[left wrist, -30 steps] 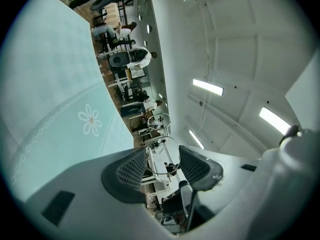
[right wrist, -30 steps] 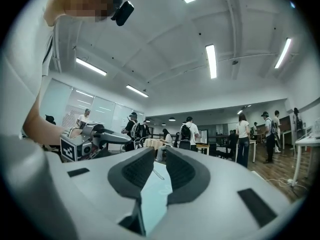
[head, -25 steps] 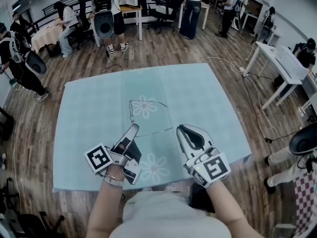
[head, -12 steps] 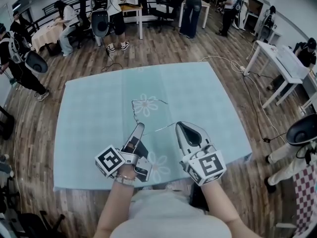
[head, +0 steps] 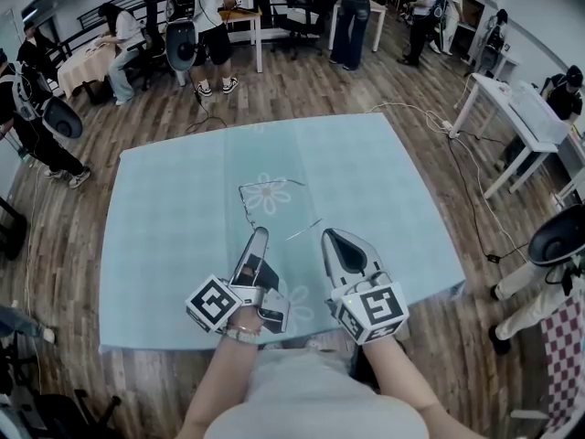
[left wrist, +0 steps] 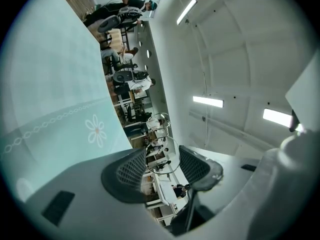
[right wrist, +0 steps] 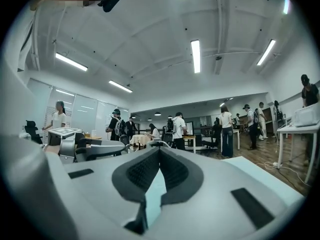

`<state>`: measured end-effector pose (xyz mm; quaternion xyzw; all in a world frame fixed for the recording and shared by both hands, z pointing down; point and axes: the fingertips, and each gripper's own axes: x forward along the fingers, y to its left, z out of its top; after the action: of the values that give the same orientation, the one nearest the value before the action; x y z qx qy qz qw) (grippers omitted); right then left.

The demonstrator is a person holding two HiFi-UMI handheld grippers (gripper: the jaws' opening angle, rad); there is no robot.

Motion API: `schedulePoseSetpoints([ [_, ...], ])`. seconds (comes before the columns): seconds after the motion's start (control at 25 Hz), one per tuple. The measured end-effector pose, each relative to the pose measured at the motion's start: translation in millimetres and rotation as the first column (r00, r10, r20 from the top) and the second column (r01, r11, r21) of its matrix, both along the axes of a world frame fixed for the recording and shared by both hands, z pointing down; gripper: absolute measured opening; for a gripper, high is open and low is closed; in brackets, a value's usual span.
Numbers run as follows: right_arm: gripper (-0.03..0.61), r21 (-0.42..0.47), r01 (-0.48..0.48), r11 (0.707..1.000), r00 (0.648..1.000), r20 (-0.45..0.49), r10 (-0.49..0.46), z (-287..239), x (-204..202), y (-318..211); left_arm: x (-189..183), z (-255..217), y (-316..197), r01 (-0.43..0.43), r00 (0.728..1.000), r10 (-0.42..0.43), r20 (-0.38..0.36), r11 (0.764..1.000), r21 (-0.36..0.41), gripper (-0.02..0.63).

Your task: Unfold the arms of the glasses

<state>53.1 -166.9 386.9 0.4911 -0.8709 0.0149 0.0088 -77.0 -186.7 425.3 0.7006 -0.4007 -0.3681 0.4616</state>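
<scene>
Teal desk (head: 393, 181): glasses (left wrist: 161, 155) over its middle.
Left tool (head: 259, 238): clamped across lens rim.
Right tool (head: 331, 240): jaws together beside swung-out arm (head: 304, 229); grip unclear.
Remaining: I judge second arm.

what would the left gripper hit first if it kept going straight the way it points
The glasses: their near lens sits between the left gripper's jaws, seemingly touching both pads, so it would likely push them along.

Looking down onto wood-plank floor (head: 302, 90), a pale-blue flowered tablecloth (head: 384, 181) and white desks (head: 521, 122); glowing overhead with strip lights (right wrist: 195, 56) along a white ceiling (right wrist: 150, 29).
</scene>
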Motion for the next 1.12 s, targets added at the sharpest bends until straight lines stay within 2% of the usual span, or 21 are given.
schedulePoseSetpoints([
  [0.32,0.008,0.004,-0.006,1.000,0.999,-0.043,0.006,3.2,-0.3,3.5,2.8,1.7,7.4,0.049,0.998,-0.049,0.037,0.999,-0.003,0.216],
  [0.56,0.008,0.005,-0.023,1.000,0.998,-0.064,0.023,11.5,-1.7,2.8,6.1,2.4,10.7,0.074,0.994,-0.076,0.075,0.997,0.031,0.216],
  [0.88,0.008,0.006,-0.027,1.000,0.997,-0.076,0.027,12.8,-1.9,2.5,9.2,-2.0,10.1,0.080,0.997,-0.081,0.011,0.996,0.037,0.216],
  [1.12,0.006,0.002,-0.022,1.000,0.997,-0.076,0.023,13.8,-3.2,3.4,9.6,3.0,11.8,0.084,0.996,-0.085,0.035,0.996,0.022,0.216],
])
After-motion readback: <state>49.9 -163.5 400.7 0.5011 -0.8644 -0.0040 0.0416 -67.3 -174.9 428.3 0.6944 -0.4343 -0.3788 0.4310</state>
